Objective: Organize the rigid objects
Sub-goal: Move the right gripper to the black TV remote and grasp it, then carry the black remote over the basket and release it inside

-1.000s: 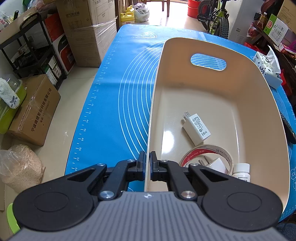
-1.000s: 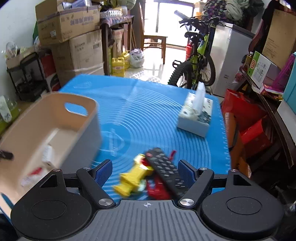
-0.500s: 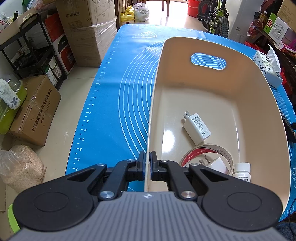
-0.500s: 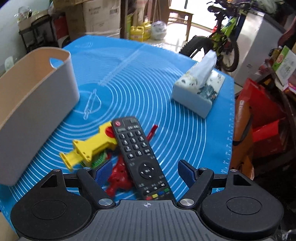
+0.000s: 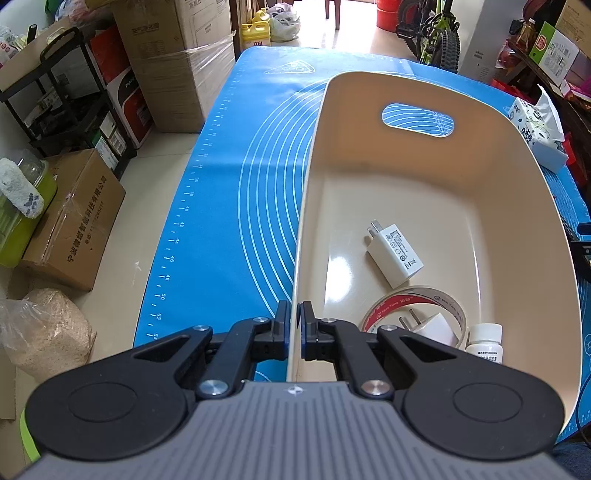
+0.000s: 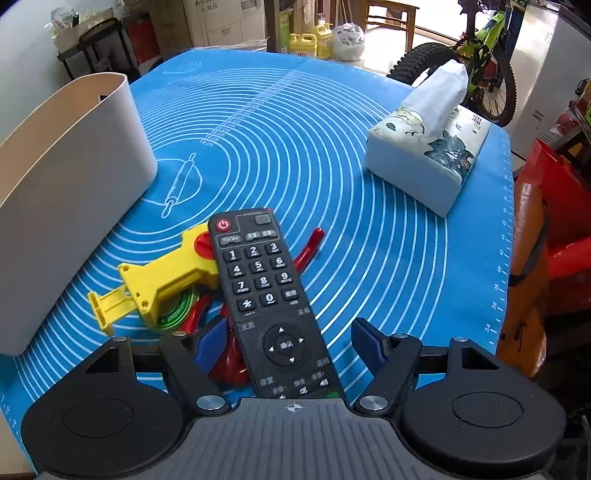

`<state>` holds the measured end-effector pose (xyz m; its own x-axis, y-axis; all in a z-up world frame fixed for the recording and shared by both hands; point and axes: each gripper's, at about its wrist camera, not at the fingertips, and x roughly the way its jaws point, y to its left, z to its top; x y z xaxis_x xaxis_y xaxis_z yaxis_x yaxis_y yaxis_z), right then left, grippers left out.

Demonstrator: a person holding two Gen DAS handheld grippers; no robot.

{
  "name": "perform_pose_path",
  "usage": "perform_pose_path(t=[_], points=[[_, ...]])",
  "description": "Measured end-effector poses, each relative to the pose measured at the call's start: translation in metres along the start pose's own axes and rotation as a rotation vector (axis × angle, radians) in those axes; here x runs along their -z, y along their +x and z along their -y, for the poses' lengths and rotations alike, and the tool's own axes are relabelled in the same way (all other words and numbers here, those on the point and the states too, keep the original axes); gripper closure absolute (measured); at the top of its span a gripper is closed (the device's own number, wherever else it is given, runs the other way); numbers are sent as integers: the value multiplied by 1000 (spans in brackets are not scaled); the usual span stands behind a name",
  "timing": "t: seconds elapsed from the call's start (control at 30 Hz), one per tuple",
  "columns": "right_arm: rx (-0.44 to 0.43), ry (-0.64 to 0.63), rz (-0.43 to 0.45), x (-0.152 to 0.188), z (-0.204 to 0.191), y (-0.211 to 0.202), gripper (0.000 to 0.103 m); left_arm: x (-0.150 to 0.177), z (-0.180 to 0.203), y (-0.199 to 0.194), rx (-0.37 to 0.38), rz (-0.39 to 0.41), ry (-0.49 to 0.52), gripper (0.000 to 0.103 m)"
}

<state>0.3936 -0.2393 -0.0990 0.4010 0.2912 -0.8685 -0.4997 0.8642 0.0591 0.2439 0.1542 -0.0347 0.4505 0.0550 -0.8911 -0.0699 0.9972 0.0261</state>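
Bright daylight enters from the far doorway (image 6: 391,22); both views are sharp, fisheye-bent at edges, with glare inside the bin (image 5: 343,266).

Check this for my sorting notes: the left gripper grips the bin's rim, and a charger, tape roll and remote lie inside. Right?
Not quite. The remote lies on the mat outside the bin, per the right wrist view. Inside, with the charger and tape roll, stands a white bottle.

Blue mat (image 6: 332,155) with white rings, cream bin (image 5: 480,177), black remote (image 6: 266,291), yellow toy (image 6: 162,280), perhaps green disc (image 6: 181,314).
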Motion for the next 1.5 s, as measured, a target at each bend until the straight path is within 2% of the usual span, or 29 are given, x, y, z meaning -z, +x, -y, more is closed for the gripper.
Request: perform_pose_path(t=[0.17, 0.3, 0.43, 0.47, 0.5, 0.57, 0.63, 0.8, 0.9, 1.1, 1.27, 1.5], points=[[-74, 66, 0, 0, 12, 4, 26, 0, 0, 0, -2, 0, 1, 96], [-148, 185, -1, 6, 27, 10, 25, 0, 0, -1, -6, 1, 3, 95], [-180, 230, 22, 11, 33, 7, 27, 0, 1, -1, -10, 1, 5, 95], [-181, 232, 21, 12, 33, 6, 30, 0, 1, -1, -12, 1, 6, 95], [-188, 221, 19, 12, 31, 5, 38, 0, 1, -1, -13, 1, 6, 95], [-189, 204, 14, 12, 27, 4, 40, 0, 3, -1, -16, 1, 6, 95], [-206, 210, 18, 12, 26, 2, 47, 0, 3, -1, -16, 1, 7, 95], [-171, 182, 44, 17, 16, -6, 48, 0, 3, -1, -16, 1, 7, 95], [-123, 194, 82, 21, 14, -11, 48, -1, 3, -1, -15, 1, 6, 95], [-78, 202, 130, 23, 13, -27, 48, -1, 2, -1, -15, 1, 5, 95], [-43, 179, 163, 11, 8, -50, 48, -1, 2, -1, -16, 0, 5, 95], [-33, 80, 199, -12, -28, -81, 48, -1, 2, -2, -14, 3, -2, 95]])
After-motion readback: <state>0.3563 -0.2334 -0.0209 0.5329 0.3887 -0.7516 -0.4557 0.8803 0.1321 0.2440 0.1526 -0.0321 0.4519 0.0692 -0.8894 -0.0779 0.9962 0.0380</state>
